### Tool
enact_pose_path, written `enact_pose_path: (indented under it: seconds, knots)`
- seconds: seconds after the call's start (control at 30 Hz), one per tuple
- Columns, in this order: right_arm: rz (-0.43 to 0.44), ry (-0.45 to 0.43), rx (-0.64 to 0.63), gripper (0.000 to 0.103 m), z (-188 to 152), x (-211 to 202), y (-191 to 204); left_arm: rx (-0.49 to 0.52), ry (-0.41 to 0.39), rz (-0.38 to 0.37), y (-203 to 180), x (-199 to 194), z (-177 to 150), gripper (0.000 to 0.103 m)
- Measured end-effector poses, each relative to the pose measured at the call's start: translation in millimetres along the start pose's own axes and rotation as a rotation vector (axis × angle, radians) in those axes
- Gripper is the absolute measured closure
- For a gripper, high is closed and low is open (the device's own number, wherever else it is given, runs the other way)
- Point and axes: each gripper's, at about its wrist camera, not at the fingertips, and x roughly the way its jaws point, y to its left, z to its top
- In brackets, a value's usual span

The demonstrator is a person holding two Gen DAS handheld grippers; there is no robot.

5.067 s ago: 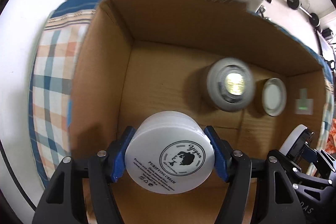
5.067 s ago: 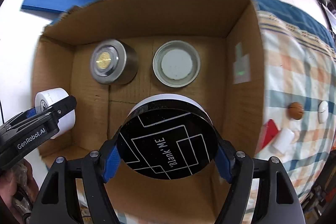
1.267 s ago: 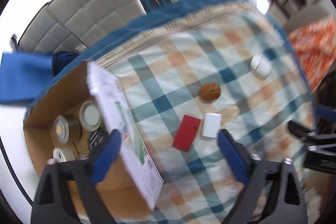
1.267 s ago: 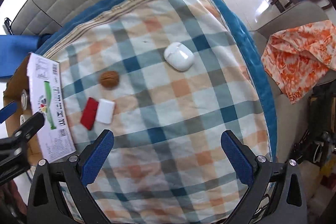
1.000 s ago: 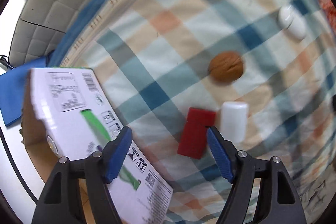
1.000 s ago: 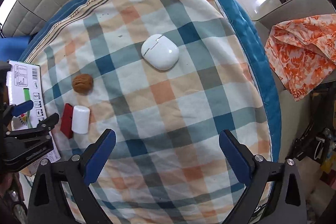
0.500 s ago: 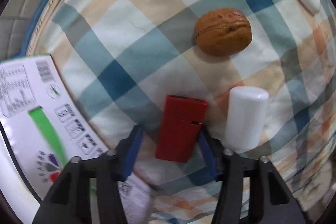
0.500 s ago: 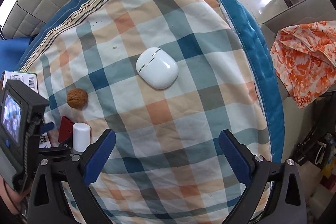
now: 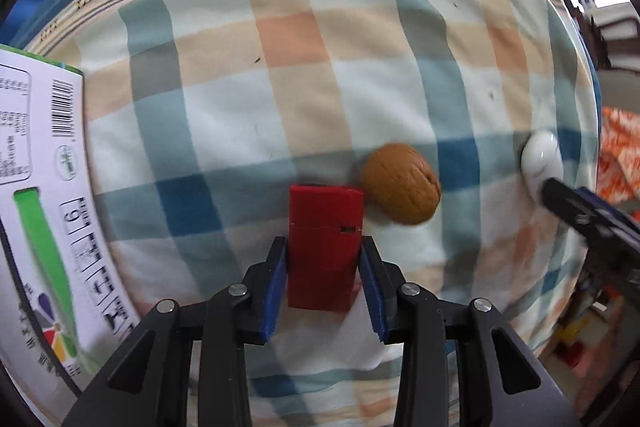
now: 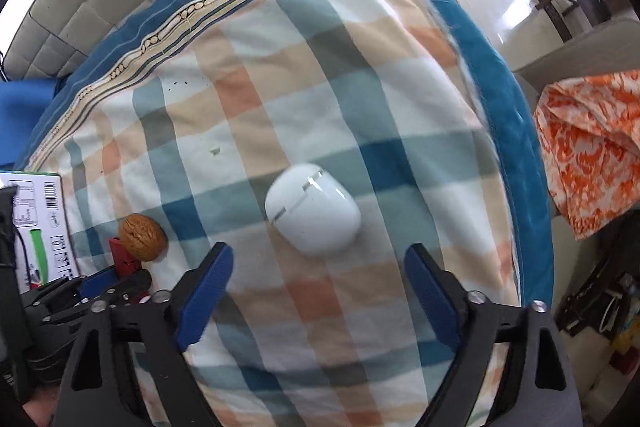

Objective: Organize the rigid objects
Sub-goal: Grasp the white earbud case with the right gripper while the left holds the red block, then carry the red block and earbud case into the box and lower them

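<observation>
While the left gripper (image 9: pixel 323 281) has been closing, its fingers now clamp the red box (image 9: pixel 325 245); the right gripper (image 10: pixel 316 287), also narrowing, hangs open near the white case (image 10: pixel 312 209).

- One red box (image 9: pixel 324 247)
- One walnut (image 9: pixel 401 183)
- One white earbud case (image 10: pixel 312 209)
- One printed carton (image 9: pixel 40 211)
- One checked cloth (image 10: pixel 320 99)
- One orange patterned cloth (image 10: pixel 592 147)
- Two tongs: left tongs (image 9: pixel 323 291), right tongs (image 10: pixel 316 291)
</observation>
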Motion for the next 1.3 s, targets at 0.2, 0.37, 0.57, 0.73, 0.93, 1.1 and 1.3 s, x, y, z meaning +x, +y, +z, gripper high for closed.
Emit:
enact_pose_path:
  seconds: [0.2,0.37,0.57,0.73,0.93,1.1,1.3]
  knots:
    - [0.017,0.056,0.063,0.045,8.5,20.8,-3.6,0.006,-0.006,-0.010,5.2,-0.8,-0.4,0.070]
    - [0.143,0.150,0.135,0.044,6.8,25.6,-10.9,0.038,0.006,-0.018,-1.6,-0.2,12.2,0.068]
    - [0.063,0.119,0.062,0.036,11.2,30.2,2.1,0.141,0.018,0.049,-32.8,-2.5,20.2,0.068]
    - [-0.010,0.108,0.030,0.044,9.0,32.5,11.0,0.139,0.019,0.055,-40.7,-1.7,14.2,0.071]
    - [-0.025,0.125,0.034,0.046,-0.2,31.8,22.2,0.100,-0.053,0.047,-27.3,-14.6,-2.2,0.071]
    - [0.018,0.118,0.039,0.046,-13.4,16.6,22.4,0.086,-0.111,0.026,-21.1,-38.3,-22.2,0.071]
    - [0.061,0.070,0.020,0.046,-39.9,-15.9,40.8,0.076,-0.185,-0.009,-22.8,-77.6,-49.3,0.071]
